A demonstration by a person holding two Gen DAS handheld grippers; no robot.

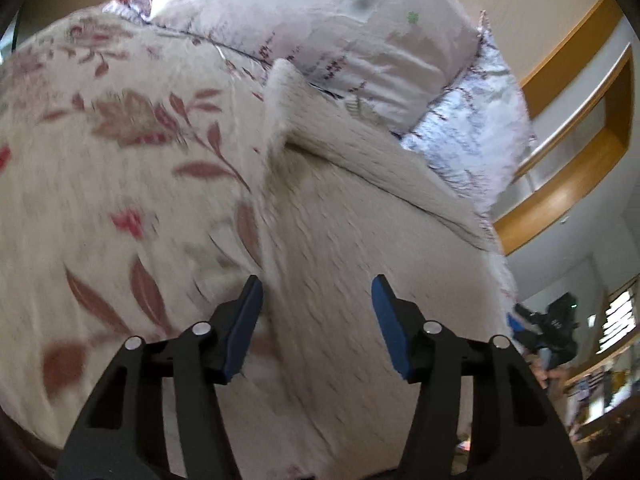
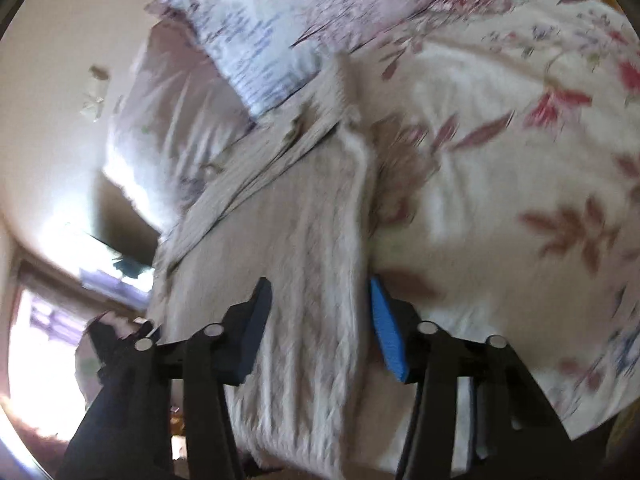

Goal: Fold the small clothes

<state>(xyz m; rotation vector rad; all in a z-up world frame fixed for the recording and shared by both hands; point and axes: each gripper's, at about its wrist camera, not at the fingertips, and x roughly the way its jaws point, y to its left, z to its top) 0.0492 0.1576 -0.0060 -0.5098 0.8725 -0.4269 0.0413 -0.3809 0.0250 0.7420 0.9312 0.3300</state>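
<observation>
A beige knitted garment (image 1: 360, 216) lies spread on a floral bedspread (image 1: 100, 168); its far part is folded over near the pillows. My left gripper (image 1: 316, 286) is open, its blue pads just above the garment's near left part, holding nothing. In the right wrist view the same garment (image 2: 296, 240) runs away from me. My right gripper (image 2: 320, 286) is open, its pads on either side of the garment's right edge strip, with nothing gripped. The right gripper also shows in the left wrist view (image 1: 540, 332) at the garment's far right edge.
Two floral pillows (image 1: 320, 28) lie at the head of the bed, also in the right wrist view (image 2: 248, 40). A wooden wall shelf (image 1: 580, 120) is to the right. The bed's near edge lies under both grippers. Both views are motion-blurred.
</observation>
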